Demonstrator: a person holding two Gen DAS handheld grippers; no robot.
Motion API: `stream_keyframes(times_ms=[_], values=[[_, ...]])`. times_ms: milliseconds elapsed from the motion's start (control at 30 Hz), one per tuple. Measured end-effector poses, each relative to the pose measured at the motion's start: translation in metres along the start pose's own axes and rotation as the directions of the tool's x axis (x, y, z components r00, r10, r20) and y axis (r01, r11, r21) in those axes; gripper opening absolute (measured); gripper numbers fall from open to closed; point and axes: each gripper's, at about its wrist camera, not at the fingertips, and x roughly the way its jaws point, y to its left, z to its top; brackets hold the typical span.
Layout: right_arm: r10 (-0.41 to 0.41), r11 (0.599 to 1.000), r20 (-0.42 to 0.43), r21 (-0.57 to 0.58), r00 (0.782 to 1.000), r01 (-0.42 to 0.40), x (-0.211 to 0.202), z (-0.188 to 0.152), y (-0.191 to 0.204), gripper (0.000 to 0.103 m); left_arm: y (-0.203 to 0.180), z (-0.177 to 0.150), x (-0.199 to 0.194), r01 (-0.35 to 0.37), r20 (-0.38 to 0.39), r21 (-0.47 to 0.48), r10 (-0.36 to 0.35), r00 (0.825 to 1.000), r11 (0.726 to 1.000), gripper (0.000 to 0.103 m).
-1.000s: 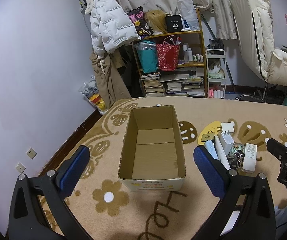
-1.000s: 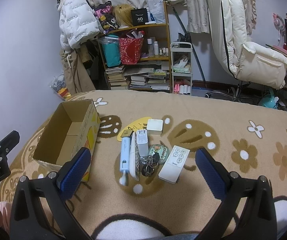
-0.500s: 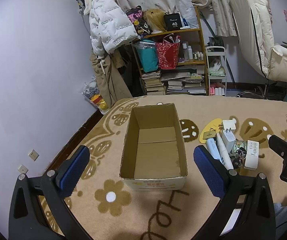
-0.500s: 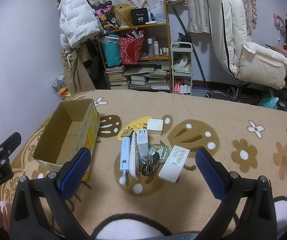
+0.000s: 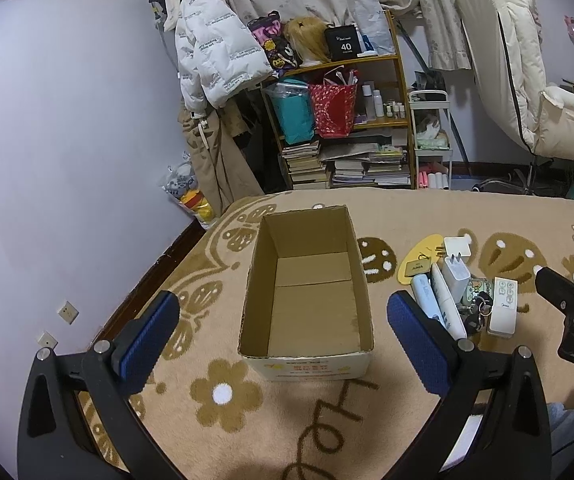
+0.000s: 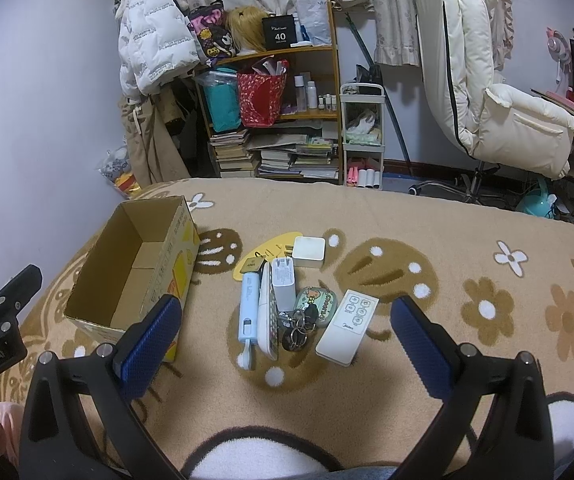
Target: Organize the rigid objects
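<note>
The left gripper [image 5: 283,338] hangs spread wide, holding nothing, with the empty cardboard box [image 5: 307,292] at frame centre. The right gripper [image 6: 285,338], equally wide and empty, frames the white remote [image 6: 347,327] and keys [image 6: 297,328] at centre.

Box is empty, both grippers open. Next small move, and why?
Probably lower the right gripper onto the white remote and close on it. The cardboard box holds nothing yet, both grippers are open and hold nothing, and the remote lies at the right edge of the pile, apart from the keys, so it looks easiest to take first.
</note>
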Motion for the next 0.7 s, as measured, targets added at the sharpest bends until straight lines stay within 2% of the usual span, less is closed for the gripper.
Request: stream_keyframes(times_ms=[267,300,400,700], values=[[-0.004,1.0,-0.002,0.003,1.0,0.004,-0.005,0.01,-0.002,0.103,0.0,0.0,0.0,-0.003,-0.008,0.001,0.003,1.0,1.0,0.103],[-0.003,1.0,-0.003,0.005,1.0,0.003,0.002,-0.003,0.0,0.103,-0.001,-0.001,0.0,-0.006,-0.01,0.004,0.007,1.0,1.0,0.103],[-0.003,1.0,-0.004,0.004,1.0,0.003,0.004,-0.008,0.001,0.103,-0.001,0.0,0.0,-0.008,-0.009,0.006,0.008,1.0,1.0,0.103],[-0.003,1.0,-0.005,0.005,1.0,0.003,0.003,-0.005,0.0,0.103,0.001,0.0,0.002,-0.007,-0.014,0.009,0.007,1.0,1.0,0.103]])
